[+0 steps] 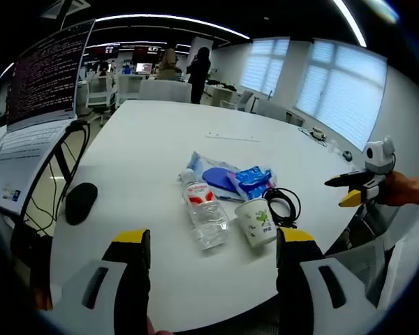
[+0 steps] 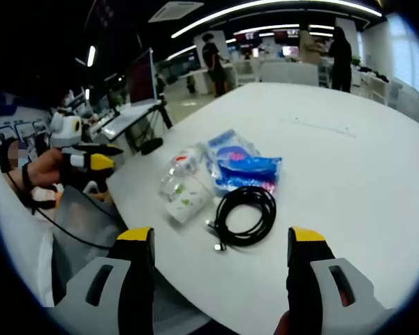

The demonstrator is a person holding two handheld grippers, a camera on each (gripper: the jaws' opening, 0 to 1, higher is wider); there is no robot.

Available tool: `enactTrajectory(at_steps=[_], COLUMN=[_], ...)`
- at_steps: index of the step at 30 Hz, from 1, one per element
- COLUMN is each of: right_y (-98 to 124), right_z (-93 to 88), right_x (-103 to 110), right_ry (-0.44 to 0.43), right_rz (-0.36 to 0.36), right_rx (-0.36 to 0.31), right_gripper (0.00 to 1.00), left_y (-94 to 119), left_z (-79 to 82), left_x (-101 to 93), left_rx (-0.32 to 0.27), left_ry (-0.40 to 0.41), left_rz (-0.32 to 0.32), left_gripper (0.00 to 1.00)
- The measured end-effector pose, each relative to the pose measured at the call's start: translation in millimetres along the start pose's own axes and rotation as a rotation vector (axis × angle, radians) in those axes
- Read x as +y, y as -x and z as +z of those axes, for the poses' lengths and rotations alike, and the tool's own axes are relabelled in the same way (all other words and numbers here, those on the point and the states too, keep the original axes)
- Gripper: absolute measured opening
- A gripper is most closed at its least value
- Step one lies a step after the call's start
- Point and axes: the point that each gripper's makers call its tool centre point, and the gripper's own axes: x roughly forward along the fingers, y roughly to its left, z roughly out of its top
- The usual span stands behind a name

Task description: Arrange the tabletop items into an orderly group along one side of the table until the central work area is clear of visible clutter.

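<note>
— While you are hovering over the white table, where is the clutter sitting?
— You are seeing it at centre frame: water bottle lying touching the tipped paper cup, blue packets behind, black cable coiled just beside.
— And your grippers?
— Your left gripper and right gripper are holding their jaws apart, gripping nothing. Mouse and laptop are sitting at left.

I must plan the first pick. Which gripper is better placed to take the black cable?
Probably the right gripper: the coiled black cable lies just ahead between its open jaws. From the left gripper, the paper cup stands in front of it.
</note>
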Motion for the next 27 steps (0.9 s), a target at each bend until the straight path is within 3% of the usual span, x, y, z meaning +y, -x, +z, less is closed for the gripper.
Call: enactTrajectory(at_steps=[9, 18, 27], right_y=[-1, 1, 2], right_z=[4.3, 9.0, 7.8], right_x=[1, 1, -1], right_ry=[-0.014, -0.018, -0.036], right_rz=[0.002, 0.013, 0.019], right_rx=[-0.017, -0.030, -0.048], right_gripper=[0.77, 0.77, 0.77], left_y=[-3, -5, -5], left_z=[3.1, 16.2, 13.8], left_x=[2.9, -3.4, -10.9], left_rx=[0.019, 0.013, 0.030], left_ry=[-0.001, 0.008, -0.015], left_rz=[-0.003, 0.000, 0.007], left_gripper=[0.75, 0.74, 0.74])
